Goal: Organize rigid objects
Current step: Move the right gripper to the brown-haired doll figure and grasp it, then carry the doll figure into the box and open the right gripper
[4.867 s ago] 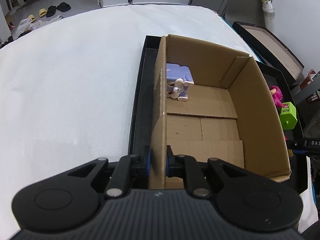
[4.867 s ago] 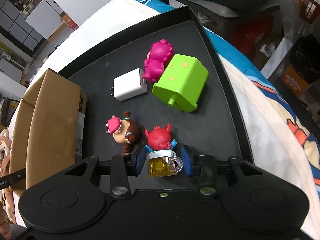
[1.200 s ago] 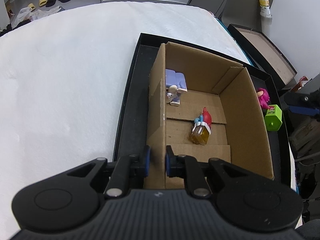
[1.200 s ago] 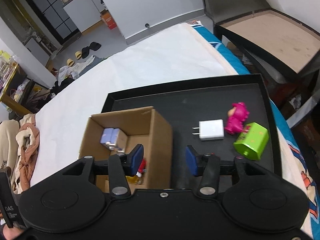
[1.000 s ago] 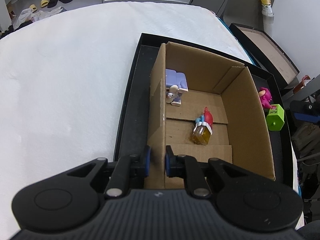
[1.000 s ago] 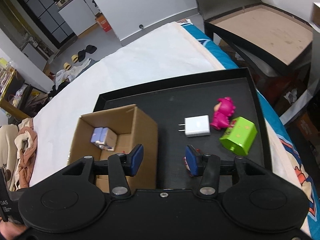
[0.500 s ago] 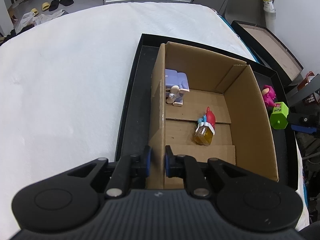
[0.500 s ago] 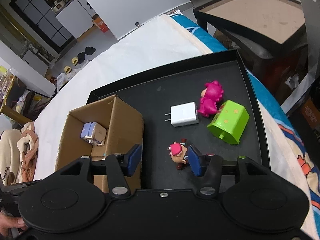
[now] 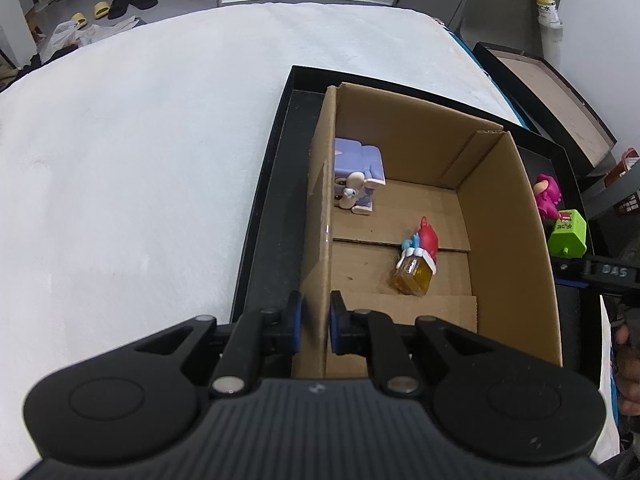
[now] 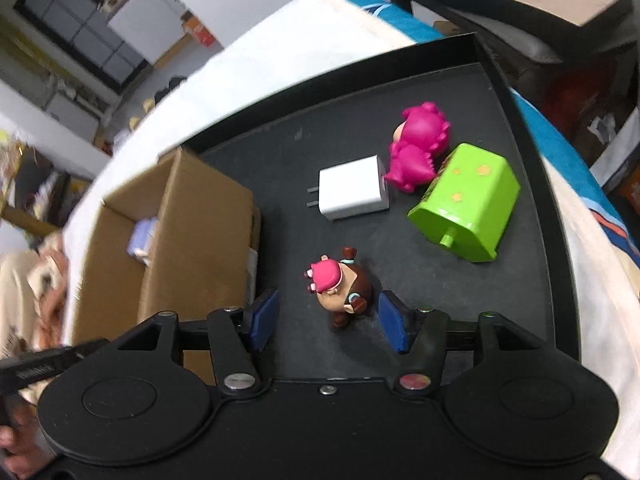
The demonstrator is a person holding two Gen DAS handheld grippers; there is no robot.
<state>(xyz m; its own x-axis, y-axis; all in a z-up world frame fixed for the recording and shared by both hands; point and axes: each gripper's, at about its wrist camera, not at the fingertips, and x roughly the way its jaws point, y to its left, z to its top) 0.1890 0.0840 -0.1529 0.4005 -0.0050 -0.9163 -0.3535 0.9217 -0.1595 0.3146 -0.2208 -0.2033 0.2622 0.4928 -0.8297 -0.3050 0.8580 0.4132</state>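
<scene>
"DAS" reads on the right gripper [image 9: 608,271].

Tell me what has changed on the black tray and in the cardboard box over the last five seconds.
The red figure on a yellow mug, then between the right gripper's jaws on the black tray, now lies inside the cardboard box, released. That gripper has come down around the brown figure with a pink cap, jaws opening, pads not touching. The left gripper stays clamped on the box wall; the other items are unmoved.

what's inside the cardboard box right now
Inside the cardboard box lie two toys: a lavender block figure against the left wall and a red figure on a yellow mug mid-floor. The near corner is covered by the left gripper.
</scene>
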